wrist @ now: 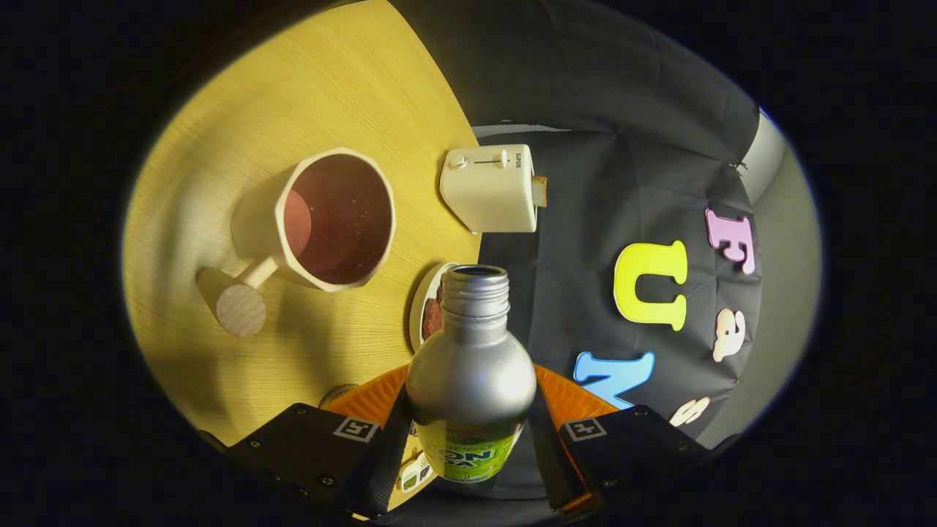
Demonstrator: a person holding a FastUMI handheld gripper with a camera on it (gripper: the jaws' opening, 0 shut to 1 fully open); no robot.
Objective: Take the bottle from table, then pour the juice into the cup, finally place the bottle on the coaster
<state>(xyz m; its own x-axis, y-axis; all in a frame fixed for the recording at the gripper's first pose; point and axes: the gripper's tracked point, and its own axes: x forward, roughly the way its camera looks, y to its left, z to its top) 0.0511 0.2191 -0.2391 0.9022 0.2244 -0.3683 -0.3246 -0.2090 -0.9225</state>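
Clamped between the two fingers of the gripper, a silver metal bottle with a green label stands uncapped, both fingers pressing its sides. Beyond and left of its open neck a cream faceted cup with a round-ended handle rests on the yellow wooden table, reddish liquid inside. Farther right sits a cream toaster. A white plate is mostly hidden behind the bottle; its contents are unclear.

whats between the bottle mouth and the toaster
In the gripper view, the tongs are shut on the bottle. Between its open mouth and the toaster lies bare table; the small plate sits just beside the neck.
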